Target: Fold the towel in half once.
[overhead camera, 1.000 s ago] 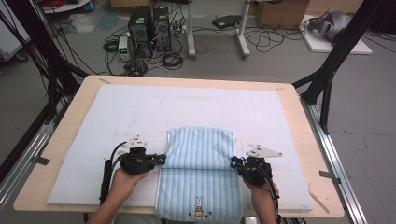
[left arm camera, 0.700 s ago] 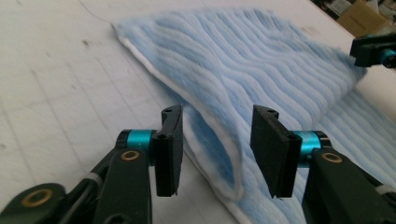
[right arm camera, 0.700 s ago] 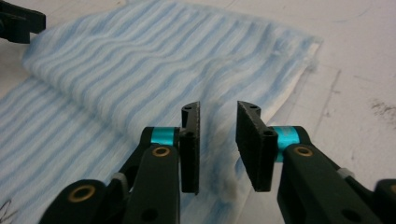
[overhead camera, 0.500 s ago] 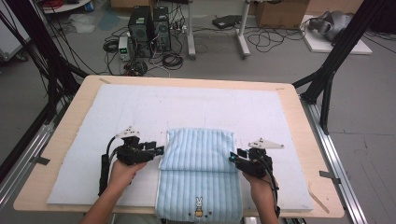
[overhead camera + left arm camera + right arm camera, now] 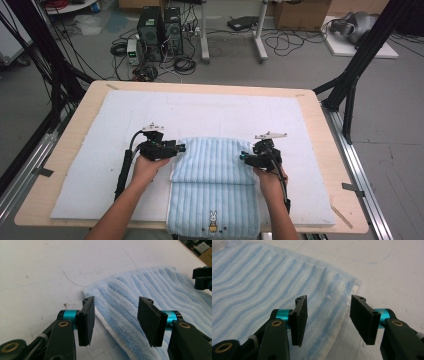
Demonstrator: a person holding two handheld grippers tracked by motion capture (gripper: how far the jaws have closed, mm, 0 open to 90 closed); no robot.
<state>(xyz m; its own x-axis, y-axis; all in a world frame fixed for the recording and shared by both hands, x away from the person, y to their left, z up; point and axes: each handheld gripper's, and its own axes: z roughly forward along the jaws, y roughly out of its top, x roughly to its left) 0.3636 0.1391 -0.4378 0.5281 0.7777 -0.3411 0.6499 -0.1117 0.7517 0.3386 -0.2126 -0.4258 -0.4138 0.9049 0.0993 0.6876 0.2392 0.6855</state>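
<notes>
At the near edge of the tabletop (image 5: 320,107), midway along it, a folded light-blue towel (image 5: 212,165) lay on a white mat (image 5: 210,112) that covered most of the wooden surface. The towel's near part hung over that edge and bore a small rabbit emblem (image 5: 213,220).

The left gripper (image 5: 181,148) stood at the towel's left side, level with the folded upper layer. In the left gripper view its jaws were apart at a moderate width, having just been opening; the folded corner of the towel lay beyond and below the gap, and neither pad (image 5: 86,321) pressed on the cloth. Nothing was held.

The right gripper (image 5: 242,157) stood at the towel's right side, opposite the left one. In the right gripper view its jaws were likewise parted to a medium width and had just been opening. The towel's right edge ran beneath the gap, and the pads (image 5: 300,320) were clear of it. Nothing was held.

The towel was a soft, ribbed terry cloth with pale blue and white stripes along its length and a white hem at the fold. The mat was flat, matt white, with faint pen-like marks and small stains. The gripper pads were black, flat, rectangular and rough-faced, mounted on teal collars.
</notes>
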